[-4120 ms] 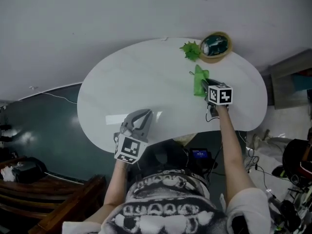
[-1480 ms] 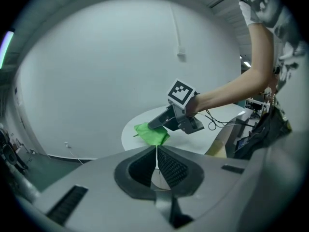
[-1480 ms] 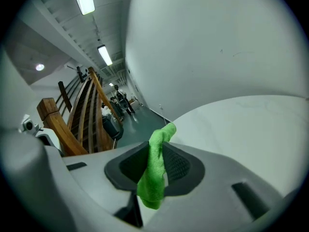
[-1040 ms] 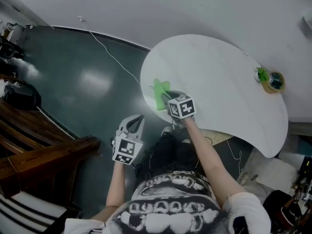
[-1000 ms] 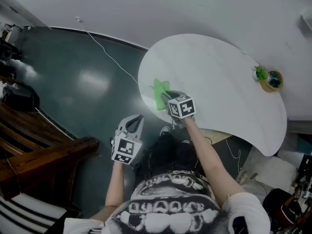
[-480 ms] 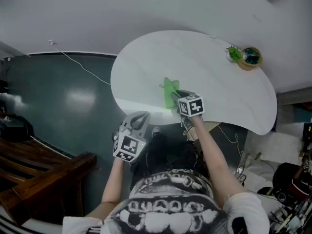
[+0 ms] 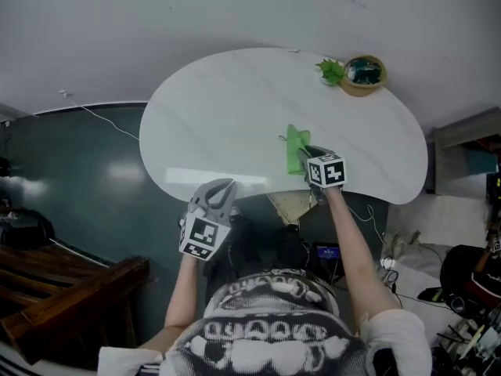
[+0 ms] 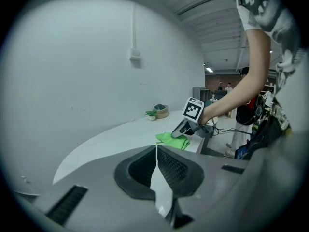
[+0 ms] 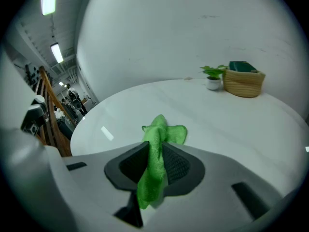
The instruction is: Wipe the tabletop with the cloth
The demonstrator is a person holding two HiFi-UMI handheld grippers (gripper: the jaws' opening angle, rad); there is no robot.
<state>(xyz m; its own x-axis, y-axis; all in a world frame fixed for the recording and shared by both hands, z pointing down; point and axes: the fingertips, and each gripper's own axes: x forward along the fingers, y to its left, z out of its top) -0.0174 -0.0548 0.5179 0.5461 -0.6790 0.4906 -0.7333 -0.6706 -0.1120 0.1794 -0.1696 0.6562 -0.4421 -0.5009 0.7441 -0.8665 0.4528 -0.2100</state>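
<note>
A green cloth lies on the white kidney-shaped tabletop near its front edge. My right gripper is shut on the cloth, whose free end spreads on the table ahead of the jaws. The left gripper view shows the same cloth under the right gripper. My left gripper hovers at the table's front edge, left of the cloth, shut with nothing between its jaws.
A small potted plant and a woven basket stand at the table's far right edge. A white wall rises behind the table. Dark floor and wooden furniture lie to the left; cables and gear crowd the right.
The right gripper has dragged the cloth rightward along the table's front edge. The left gripper has kept its place near the front edge, still shut.
</note>
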